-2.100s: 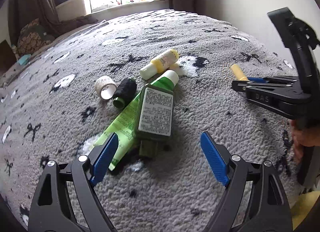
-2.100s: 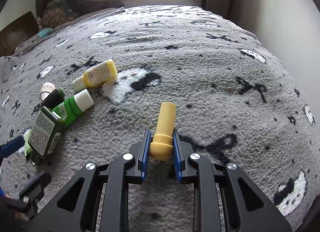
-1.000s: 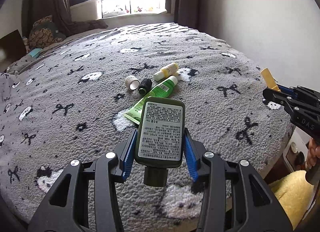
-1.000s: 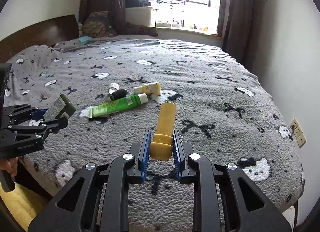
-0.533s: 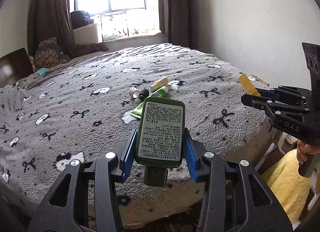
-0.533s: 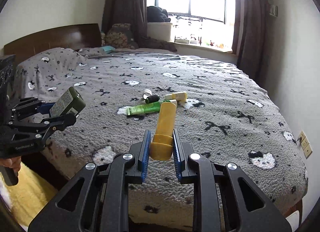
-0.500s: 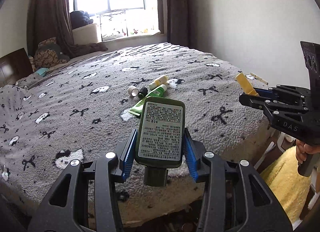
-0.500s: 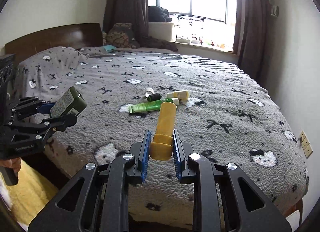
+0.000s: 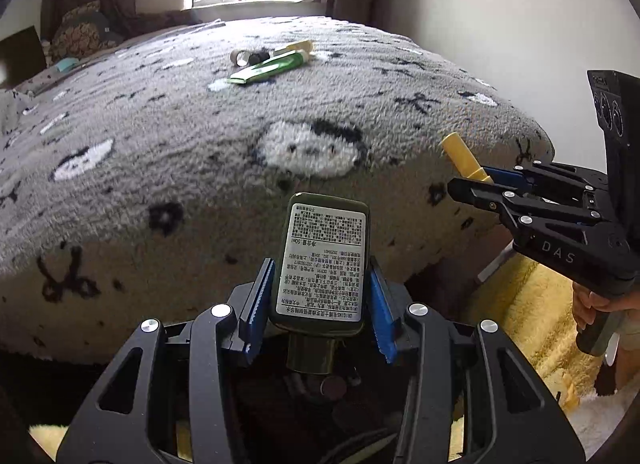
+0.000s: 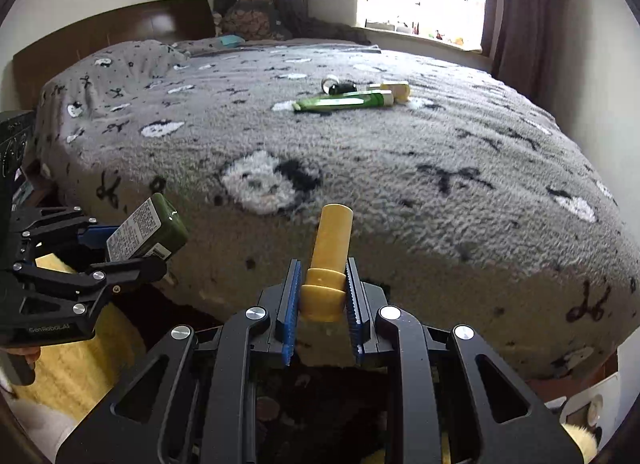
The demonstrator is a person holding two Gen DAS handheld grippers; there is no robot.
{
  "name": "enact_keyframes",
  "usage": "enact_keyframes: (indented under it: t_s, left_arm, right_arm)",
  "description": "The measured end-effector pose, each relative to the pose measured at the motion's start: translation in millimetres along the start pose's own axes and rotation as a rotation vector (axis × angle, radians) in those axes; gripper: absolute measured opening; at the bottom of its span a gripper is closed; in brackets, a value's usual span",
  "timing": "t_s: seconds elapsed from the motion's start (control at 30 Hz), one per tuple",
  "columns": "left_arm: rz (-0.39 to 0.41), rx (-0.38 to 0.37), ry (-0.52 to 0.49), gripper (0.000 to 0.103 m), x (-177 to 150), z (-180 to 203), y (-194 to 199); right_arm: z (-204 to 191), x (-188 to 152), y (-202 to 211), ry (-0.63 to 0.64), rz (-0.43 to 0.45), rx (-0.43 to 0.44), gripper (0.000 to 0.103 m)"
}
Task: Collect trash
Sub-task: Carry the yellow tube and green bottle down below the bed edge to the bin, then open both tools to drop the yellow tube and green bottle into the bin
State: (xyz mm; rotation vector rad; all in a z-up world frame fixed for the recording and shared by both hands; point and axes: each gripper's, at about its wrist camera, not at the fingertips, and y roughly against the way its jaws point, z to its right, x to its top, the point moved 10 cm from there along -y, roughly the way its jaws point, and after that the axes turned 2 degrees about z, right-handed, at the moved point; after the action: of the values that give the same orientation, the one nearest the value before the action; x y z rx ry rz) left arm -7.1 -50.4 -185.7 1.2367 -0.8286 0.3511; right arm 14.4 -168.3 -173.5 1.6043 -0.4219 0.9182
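Observation:
My left gripper (image 9: pixel 318 300) is shut on a dark green bottle (image 9: pixel 325 260) with a white printed label, cap end toward me; the same bottle (image 10: pixel 146 230) shows at the left of the right wrist view. My right gripper (image 10: pixel 322 300) is shut on a yellow tube (image 10: pixel 328 260), also visible as the yellow tube (image 9: pixel 464 156) at the right of the left wrist view. Both grippers hang off the bed's near edge, above a dark bin (image 9: pixel 316 396) holding small items. On the bed lie a green tube (image 10: pixel 344 101), a yellow bottle (image 10: pixel 394 88), a black bottle (image 10: pixel 347 86) and a white cap (image 10: pixel 329 83).
The grey patterned blanket (image 10: pixel 360 168) drapes over the bed's edge just ahead of both grippers. Yellow fabric (image 9: pixel 520 316) lies on the floor beside the bin. A hand (image 9: pixel 600 302) grips the right tool's handle. A white wall (image 9: pixel 500 24) stands to the right.
Both grippers have pulled back from the bed and sunk lower, each keeping its item. The bed edge now fills the middle, and the dark bin has come into view beneath the fingers.

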Motion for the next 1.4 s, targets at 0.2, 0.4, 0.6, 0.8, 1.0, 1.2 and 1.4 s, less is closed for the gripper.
enact_keyframes:
  t_s: [0.2,0.4,0.6,0.8,1.0,1.2,1.4]
  left_arm:
    - [-0.111,-0.011,0.039,0.042,-50.4,-1.5,-24.9]
    - [-0.215,-0.024,0.069,0.042,-88.4,-0.8,-46.7]
    - [-0.315,-0.053,0.117,0.042,-114.7,-6.6,-68.0]
    - [-0.400,-0.078,0.128,0.042,-134.1,-7.7,-80.5]
    - [-0.458,-0.088,0.115,0.042,-146.2,-3.6,-87.7]
    - [-0.475,-0.098,0.113,0.042,-151.2,7.3,-95.6]
    - [-0.496,-0.096,0.114,0.043,-155.8,5.6,-100.1]
  right_arm:
    - [-11.6,-50.8,-23.2,-0.030,-0.115,0.030,0.022]
    - [-12.3,-83.0,-41.8,-0.052,-0.201,0.035,0.022]
    - [-13.8,-102.5,-59.0,-0.105,-0.271,0.084,0.022]
    - [-15.3,-132.1,-80.5,-0.199,-0.389,0.161,0.022]
    - [-25.2,-137.8,-86.6,-0.167,-0.423,0.158,0.022]
    - [-45.5,-143.2,-95.1,-0.125,-0.469,0.211,0.022]
    - [-44.2,-148.2,-99.8,-0.123,-0.487,0.214,0.023]
